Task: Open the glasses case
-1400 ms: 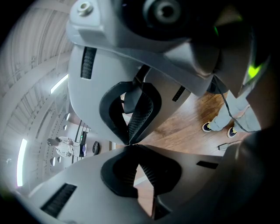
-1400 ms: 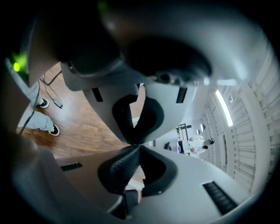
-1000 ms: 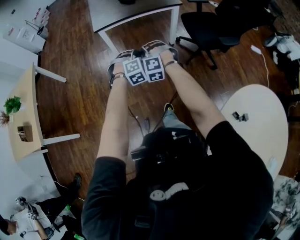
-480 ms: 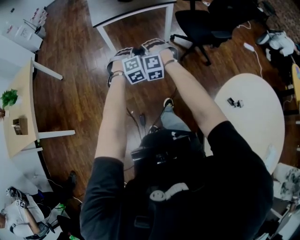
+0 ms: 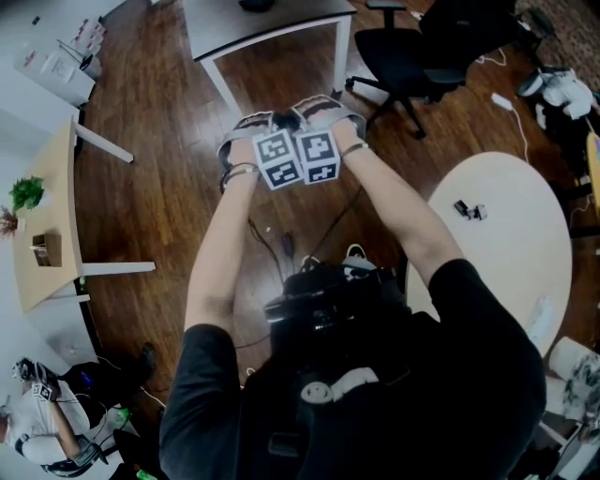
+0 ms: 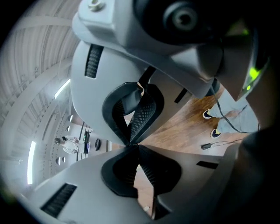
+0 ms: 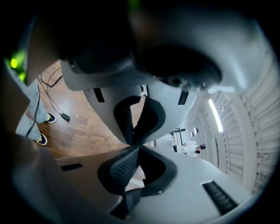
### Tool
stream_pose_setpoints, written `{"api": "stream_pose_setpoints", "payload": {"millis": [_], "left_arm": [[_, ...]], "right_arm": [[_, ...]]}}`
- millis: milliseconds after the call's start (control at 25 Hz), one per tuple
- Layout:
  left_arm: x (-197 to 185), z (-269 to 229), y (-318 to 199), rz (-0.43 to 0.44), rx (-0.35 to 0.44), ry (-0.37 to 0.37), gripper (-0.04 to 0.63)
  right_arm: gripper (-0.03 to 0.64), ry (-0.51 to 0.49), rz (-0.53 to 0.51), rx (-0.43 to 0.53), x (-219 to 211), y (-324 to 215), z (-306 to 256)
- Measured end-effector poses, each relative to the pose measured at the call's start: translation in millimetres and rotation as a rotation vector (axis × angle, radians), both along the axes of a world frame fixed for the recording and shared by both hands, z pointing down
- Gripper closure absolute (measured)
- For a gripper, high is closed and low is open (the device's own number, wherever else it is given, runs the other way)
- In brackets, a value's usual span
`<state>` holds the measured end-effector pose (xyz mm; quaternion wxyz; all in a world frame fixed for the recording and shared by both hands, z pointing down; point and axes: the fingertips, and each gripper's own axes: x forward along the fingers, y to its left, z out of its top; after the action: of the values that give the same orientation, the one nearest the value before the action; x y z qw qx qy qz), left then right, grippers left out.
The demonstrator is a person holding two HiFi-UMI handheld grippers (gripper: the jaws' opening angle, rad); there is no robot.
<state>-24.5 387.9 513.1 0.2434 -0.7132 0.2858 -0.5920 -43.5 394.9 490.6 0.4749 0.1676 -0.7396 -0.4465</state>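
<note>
Left of the round white worktop (image 5: 506, 272), the left hand-held gripper (image 5: 253, 127) and right hand-held gripper (image 5: 323, 108) are drifting along side by side, both pressed together and empty, with no glasses case showing yet.

The 2 grippers, left gripper (image 6: 131, 146) and right gripper (image 7: 136, 145), are side by side above the floor (image 5: 159, 206). Behind them stands a table (image 5: 272, 23), with a chair (image 5: 412, 52) to its right. A round table (image 5: 506, 262) is at the right, and a desk (image 5: 47, 272) with a plant (image 5: 26, 192) on it is at the left.

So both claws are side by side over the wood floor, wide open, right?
Not open: the left claw and right claw are shut and empty, as the two gripper views show. They are side by side over the wood floor.
</note>
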Motion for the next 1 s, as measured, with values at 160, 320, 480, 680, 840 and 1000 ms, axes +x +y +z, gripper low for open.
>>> {"api": "stream_pose_setpoints", "payload": {"millis": [160,320,480,680,840,1000], "left_arm": [[5,-23,23,0.007,0.054,-0.088,0.595],[21,-52,41,0.054,0.104,-0.161,0.595],[33,-104,52,0.089,0.13,-0.171,0.595],[34,-190,62,0.084,0.24,-0.166,0.595],[39,-216,68,0.089,0.279,-0.153,0.595],[41,-222,72,0.09,0.282,-0.132,0.595]], "right_arm": [[0.611,-0.088,0.016,0.054,8,23,-26],[0.611,-0.145,0.061,0.085,26,39,-53],[0.611,-0.11,0.087,0.108,41,48,-96],[0.611,-0.104,0.087,0.218,43,60,-182],[0.611,-0.093,0.095,0.263,48,66,-208],[0.611,-0.075,0.098,0.265,48,70,-214]]}}
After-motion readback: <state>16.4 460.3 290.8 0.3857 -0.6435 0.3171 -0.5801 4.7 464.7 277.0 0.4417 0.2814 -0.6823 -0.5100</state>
